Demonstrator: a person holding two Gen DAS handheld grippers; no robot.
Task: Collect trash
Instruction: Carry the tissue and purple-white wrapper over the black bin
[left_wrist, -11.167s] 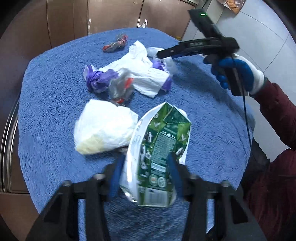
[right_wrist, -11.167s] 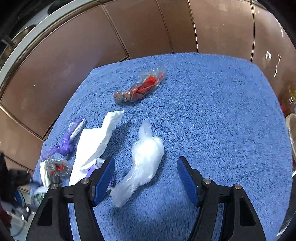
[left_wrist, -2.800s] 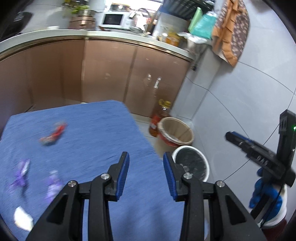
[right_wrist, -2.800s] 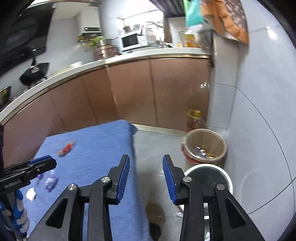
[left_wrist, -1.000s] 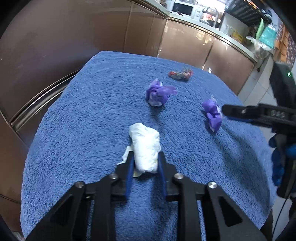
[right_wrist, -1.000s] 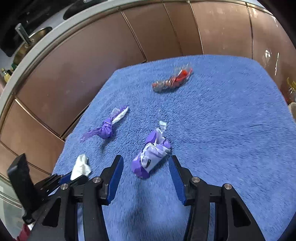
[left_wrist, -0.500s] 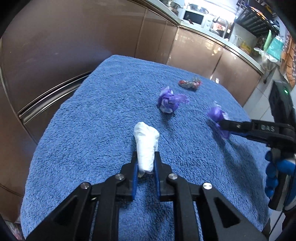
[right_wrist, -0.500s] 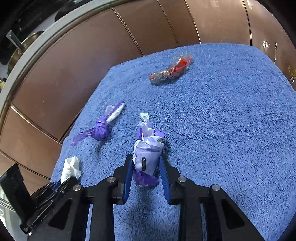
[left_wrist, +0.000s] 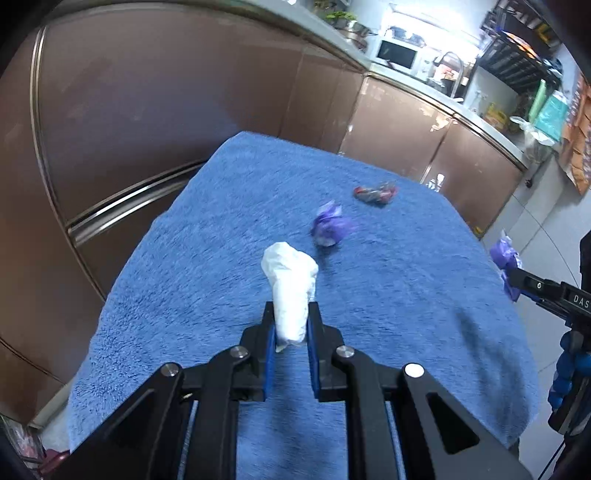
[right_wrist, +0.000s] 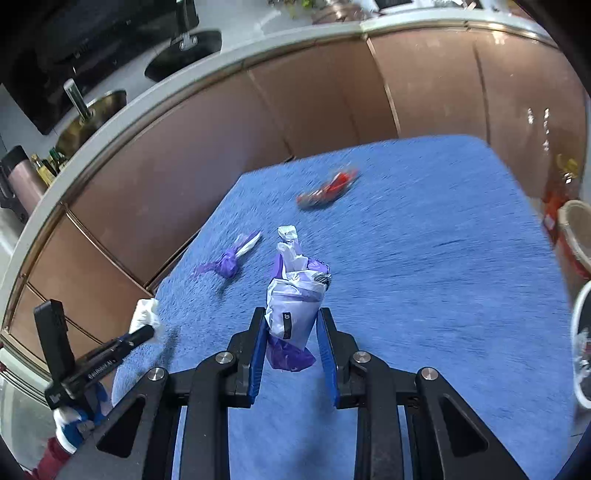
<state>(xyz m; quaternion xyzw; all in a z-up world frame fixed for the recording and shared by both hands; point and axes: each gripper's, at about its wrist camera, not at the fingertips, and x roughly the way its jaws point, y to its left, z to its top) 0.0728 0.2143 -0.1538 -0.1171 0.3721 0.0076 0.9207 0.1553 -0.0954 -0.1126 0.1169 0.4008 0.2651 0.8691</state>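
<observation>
Blue towel (left_wrist: 229, 229) covers the whole counter. Left tongs (left_wrist: 290, 325) are clamped on a white crumpled wad (left_wrist: 290, 284), lifted at center frame in the left wrist view. Right tongs (right_wrist: 291, 334) are squeezing a purple-and-white bag bundle (right_wrist: 295, 306), mid-frame in the right view. On the towel sit a knotted purple bag (right_wrist: 231, 263) left of center and a red wrapper (right_wrist: 327, 192) further up. Bin (right_wrist: 576, 236) peeks in at the right edge.
</observation>
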